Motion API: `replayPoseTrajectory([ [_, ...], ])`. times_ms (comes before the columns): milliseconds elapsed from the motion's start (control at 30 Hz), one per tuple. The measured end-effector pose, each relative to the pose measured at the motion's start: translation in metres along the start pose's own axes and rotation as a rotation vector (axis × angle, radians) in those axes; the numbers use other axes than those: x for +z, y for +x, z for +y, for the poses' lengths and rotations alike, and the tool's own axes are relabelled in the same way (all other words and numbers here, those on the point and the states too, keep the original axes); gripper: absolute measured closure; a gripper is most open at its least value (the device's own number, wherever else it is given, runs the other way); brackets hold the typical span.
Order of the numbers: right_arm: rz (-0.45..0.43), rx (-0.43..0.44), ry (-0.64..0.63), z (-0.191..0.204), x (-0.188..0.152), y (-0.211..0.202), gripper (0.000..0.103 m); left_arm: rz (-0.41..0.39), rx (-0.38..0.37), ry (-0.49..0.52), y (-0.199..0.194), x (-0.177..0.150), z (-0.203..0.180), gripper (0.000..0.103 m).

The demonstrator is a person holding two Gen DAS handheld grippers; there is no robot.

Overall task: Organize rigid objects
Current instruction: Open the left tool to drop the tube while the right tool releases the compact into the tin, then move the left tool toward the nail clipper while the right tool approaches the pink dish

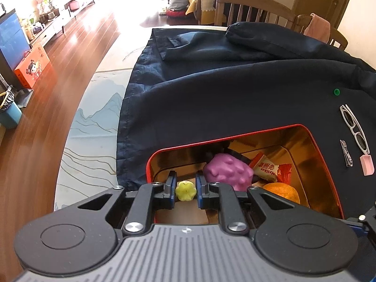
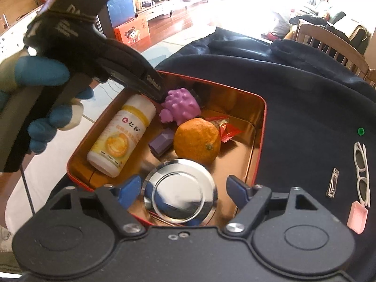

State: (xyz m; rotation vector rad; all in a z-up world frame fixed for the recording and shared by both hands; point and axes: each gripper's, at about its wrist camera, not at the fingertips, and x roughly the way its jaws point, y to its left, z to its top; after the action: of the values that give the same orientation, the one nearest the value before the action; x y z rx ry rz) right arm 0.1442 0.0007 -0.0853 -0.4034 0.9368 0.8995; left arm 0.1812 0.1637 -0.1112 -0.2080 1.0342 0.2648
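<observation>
Jaws first: my left gripper [image 1: 185, 183] is pinched on a small yellow-green lobed thing [image 1: 185, 190], some little toy or eraser, can't tell which, and it's hanging low inside the red tin [image 1: 312, 141], near the left wall. My right gripper [image 2: 180, 189] stands wide apart with the shiny round metal dish [image 2: 179, 192] sitting between the pads, which don't look like they're pressing on it, so I'd call that one let go and lying in the tin's near corner.

Rest of the tin is filling up nicely: purple knobbly toy [image 2: 181, 108], a mandarin [image 2: 197, 139], white supplement bottle [image 2: 122, 136] on its side, a small purple block [image 2: 162, 142], and a couple of red snack wrappers [image 2: 223, 127].

Still out on the dark cloth [image 2: 305, 108], right of the tin: nail clippers [image 2: 332, 183], white-framed glasses [image 2: 362, 176], a pink comb-like piece [image 2: 357, 218] and a tiny green pin [image 2: 360, 131].

So I reckon we're well past halfway. Left drops its piece, then four stragglers to go. The pin looks fiddly.
</observation>
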Motion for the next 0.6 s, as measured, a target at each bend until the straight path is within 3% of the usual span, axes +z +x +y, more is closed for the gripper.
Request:
replayPoseTrajectory([
  [367, -0.097, 0.01, 0.032, -0.012, -0.005, -0.035, 0.018, 0.0, -0.004, -0.035, -0.01, -0.005, -0.002, 0.086],
  [600, -0.183, 0.02, 0.042, -0.022, -0.008, -0.063, 0.015, -0.043, -0.028, -0.03, -0.031, -0.01, -0.013, 0.075],
])
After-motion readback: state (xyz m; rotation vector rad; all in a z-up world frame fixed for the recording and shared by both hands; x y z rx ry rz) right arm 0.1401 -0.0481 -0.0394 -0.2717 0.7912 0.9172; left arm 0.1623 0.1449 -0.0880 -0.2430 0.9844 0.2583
